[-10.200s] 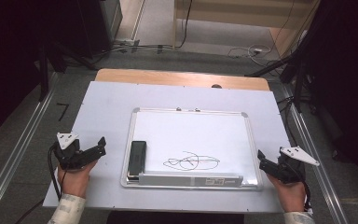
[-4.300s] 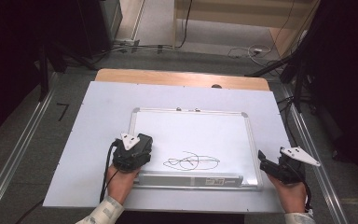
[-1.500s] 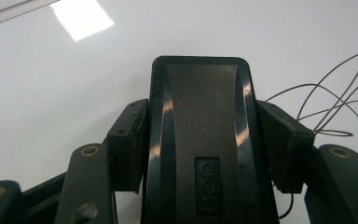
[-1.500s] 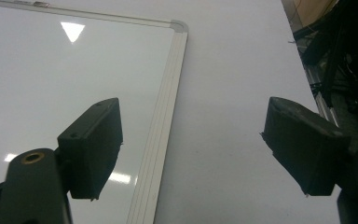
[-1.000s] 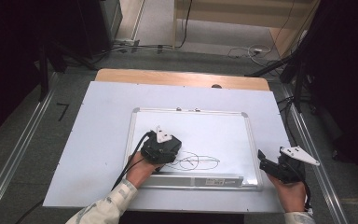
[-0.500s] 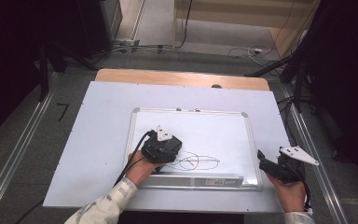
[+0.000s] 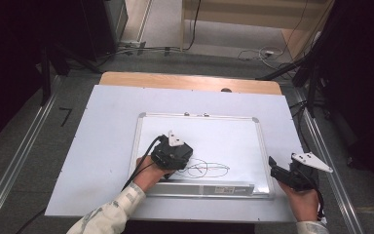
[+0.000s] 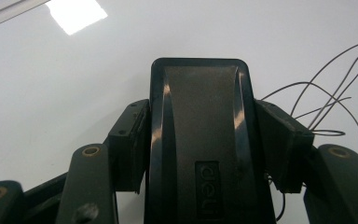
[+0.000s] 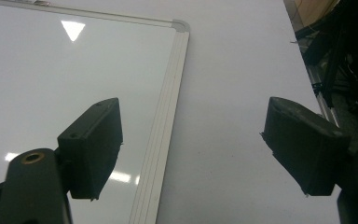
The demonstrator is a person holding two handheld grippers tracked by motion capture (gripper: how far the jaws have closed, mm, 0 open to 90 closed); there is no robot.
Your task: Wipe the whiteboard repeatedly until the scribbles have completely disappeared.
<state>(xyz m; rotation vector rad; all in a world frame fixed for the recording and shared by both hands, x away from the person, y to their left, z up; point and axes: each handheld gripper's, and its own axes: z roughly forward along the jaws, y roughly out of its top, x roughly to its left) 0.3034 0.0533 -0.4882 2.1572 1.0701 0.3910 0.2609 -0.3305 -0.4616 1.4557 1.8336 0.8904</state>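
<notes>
The left gripper [image 7: 175,155] is clamped on a black whiteboard eraser [image 8: 200,140], one jaw pressed to each long side, and holds it flat on the whiteboard [image 7: 233,136] just beside the black scribble [image 7: 209,168], at the drawing's left end. The right gripper [image 7: 282,171] rests on the table [image 7: 102,131] off the board's right edge, its jaws spread wide with nothing between them.

text: "deli" | on: black eraser [image 8: 200,154] top face
</notes>
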